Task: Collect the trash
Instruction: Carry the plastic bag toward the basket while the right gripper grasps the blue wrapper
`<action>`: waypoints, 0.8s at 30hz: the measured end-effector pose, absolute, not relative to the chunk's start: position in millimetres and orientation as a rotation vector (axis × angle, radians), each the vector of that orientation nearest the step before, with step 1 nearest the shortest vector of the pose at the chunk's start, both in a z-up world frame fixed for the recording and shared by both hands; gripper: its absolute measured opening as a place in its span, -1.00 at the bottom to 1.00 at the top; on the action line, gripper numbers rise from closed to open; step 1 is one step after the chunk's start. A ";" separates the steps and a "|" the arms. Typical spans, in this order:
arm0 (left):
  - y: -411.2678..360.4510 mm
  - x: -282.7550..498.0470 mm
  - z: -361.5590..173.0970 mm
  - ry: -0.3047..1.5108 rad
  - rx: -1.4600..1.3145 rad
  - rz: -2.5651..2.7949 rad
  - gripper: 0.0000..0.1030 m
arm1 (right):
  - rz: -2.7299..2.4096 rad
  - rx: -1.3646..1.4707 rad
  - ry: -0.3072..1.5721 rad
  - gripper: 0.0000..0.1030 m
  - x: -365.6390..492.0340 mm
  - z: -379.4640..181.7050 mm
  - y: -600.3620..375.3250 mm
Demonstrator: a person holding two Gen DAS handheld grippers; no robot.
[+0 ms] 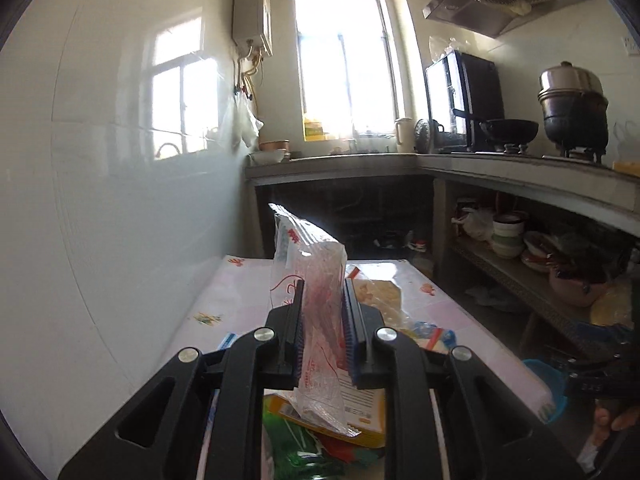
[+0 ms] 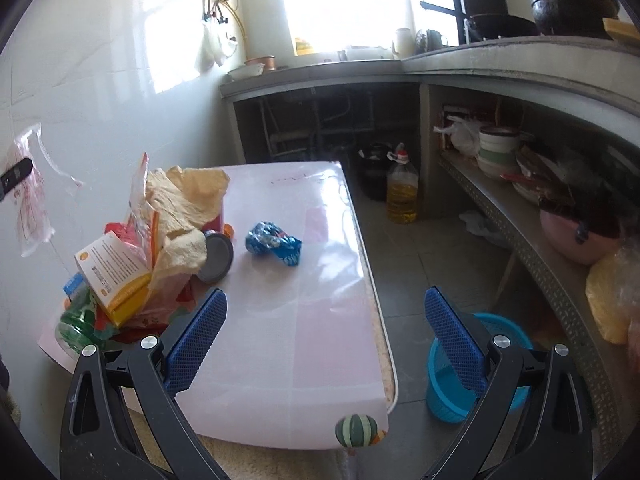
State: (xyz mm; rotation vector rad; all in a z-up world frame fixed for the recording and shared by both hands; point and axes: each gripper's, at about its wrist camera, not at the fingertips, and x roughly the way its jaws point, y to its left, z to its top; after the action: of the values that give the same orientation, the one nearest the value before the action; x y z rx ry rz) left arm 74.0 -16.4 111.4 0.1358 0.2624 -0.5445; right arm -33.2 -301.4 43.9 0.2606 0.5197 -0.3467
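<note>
No legible text: only blurred print on the yellow box (image 2: 114, 276) and clear plastic bag (image 1: 316, 320).

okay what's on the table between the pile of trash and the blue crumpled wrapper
Only bare tabletop. In the right wrist view, a grey round lid leans at the edge of the trash pile, and the strip from there to the blue wrapper holds nothing.

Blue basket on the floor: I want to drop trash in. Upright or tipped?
Upright: the blue basket stands beside the table, open mouth facing up.
</note>
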 end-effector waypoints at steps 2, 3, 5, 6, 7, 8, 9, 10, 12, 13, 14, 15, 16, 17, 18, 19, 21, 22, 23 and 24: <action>-13.7 71.1 112.4 0.291 0.085 -0.600 -0.69 | -0.255 0.310 0.516 0.85 -16.5 50.3 -317.1; -12.8 70.2 112.8 0.309 0.059 -0.631 -0.69 | -0.199 0.333 0.525 0.84 -4.8 51.3 -325.0; -11.8 67.8 112.8 0.345 0.007 -0.689 -0.69 | -0.057 0.360 0.566 0.81 29.1 49.0 -339.4; -12.4 67.6 112.3 0.365 -0.017 -0.724 -0.69 | 0.016 0.373 0.593 0.75 47.9 45.1 -345.0; -13.2 67.4 111.9 0.383 -0.040 -0.758 -0.69 | 0.067 0.387 0.620 0.70 66.7 39.6 -350.7; -14.6 65.7 110.7 0.396 -0.056 -0.781 -0.69 | 0.084 0.398 0.651 0.63 85.9 32.2 -356.2; -16.9 65.2 109.8 0.408 -0.065 -0.804 -0.69 | 0.096 0.400 0.690 0.53 106.2 24.9 -360.8; -19.3 63.2 108.7 0.418 -0.072 -0.827 -0.69 | 0.104 0.393 0.726 0.48 126.0 17.3 -364.8; -23.5 59.2 107.2 0.432 -0.078 -0.862 -0.69 | 0.114 0.369 0.794 0.41 157.7 4.3 -364.6; -26.5 56.6 106.5 0.438 -0.076 -0.879 -0.69 | 0.138 0.369 0.823 0.41 168.8 -3.6 -365.2; -28.9 55.1 105.2 0.443 -0.071 -0.891 -0.69 | 0.153 0.367 0.855 0.37 180.4 -11.5 -364.9; -31.7 53.3 103.8 0.449 -0.065 -0.901 -0.69 | 0.151 0.358 0.886 0.29 188.7 -18.9 -363.9; -35.6 50.9 102.2 0.454 -0.057 -0.911 -0.69 | 0.156 0.344 0.917 0.24 196.8 -25.9 -361.2; -35.9 51.7 101.2 0.459 -0.050 -0.918 -0.69 | 0.164 0.331 0.945 0.08 202.8 -32.4 -358.7; -39.8 49.9 100.0 0.464 -0.041 -0.925 -0.69 | 0.159 0.315 0.952 -0.05 205.7 -35.6 -356.3; -42.4 49.1 99.0 0.468 -0.034 -0.932 -0.69 | 0.145 0.297 0.944 -0.16 205.4 -34.5 -354.6; -46.4 48.6 97.4 0.474 -0.024 -0.945 -0.69 | 0.151 0.326 0.952 -0.37 202.1 -35.7 -356.5; -49.1 48.4 97.3 0.475 -0.023 -0.952 -0.69 | 0.150 0.341 0.947 -0.41 198.1 -35.6 -357.5; -51.6 48.3 97.2 0.476 -0.024 -0.960 -0.69 | 0.147 0.353 0.944 -0.46 193.1 -36.4 -359.4; -55.0 47.4 97.5 0.475 -0.025 -0.968 -0.69 | 0.139 0.366 0.938 -0.49 184.8 -36.0 -360.6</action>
State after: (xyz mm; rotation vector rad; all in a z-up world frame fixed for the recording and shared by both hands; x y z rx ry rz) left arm 47.4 -55.0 97.5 -0.0255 0.4754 -0.9683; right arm 184.8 -360.6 -36.0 0.3663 0.9380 0.1390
